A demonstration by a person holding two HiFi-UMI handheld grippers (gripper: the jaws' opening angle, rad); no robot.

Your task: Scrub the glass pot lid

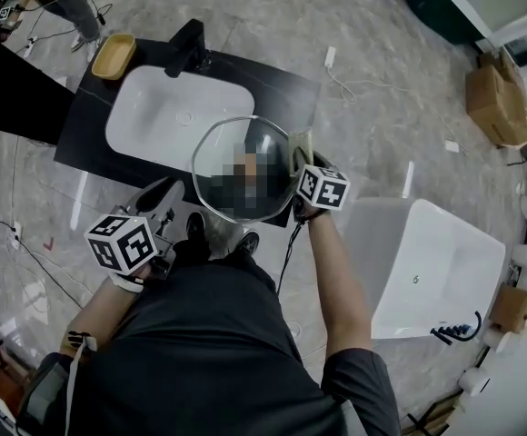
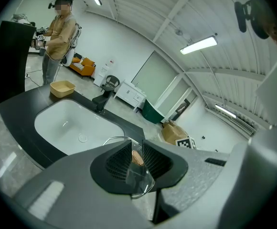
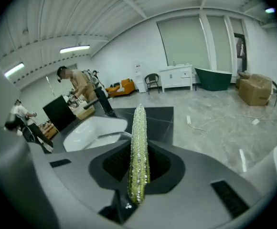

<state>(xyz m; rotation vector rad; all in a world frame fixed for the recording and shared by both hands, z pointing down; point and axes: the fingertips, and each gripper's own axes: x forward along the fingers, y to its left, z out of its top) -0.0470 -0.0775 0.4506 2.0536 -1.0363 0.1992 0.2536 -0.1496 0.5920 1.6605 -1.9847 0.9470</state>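
left gripper: fingers closed on the clear round glass pot lid. Glass runs edge-on between the fingers, and a small tan piece, probably the lid's knob, is pinched there too.
right gripper: fingers closed on a yellow-green glittery scrub pad. Pad stands upright and sticks out past the fingertips.
lid position: held up in the air, face towards the head camera, just beyond the left fingers. It is not resting on anything.
pad vs lid: pad sits at the lid edge that lies nearest the right fingers. It looks touching or just beside in the head view; contact can't be confirmed.
beyond the fingers: white rectangular sink set in the dark table, with a black tap and a tan shallow bowl at its far end. All are well apart from both fingertips.
done so far: lid picked up and pad picked up, and the two are brought together over the near table edge.
not visible: no foam, no running water and no clear dirt on the glass, so I can't tell how much is scrubbed.
progress guess: at the start of scrubbing or in the middle of it.
left to do: likely work the pad across the glass on both faces and the rim, then rinse at the sink and set the lid down.
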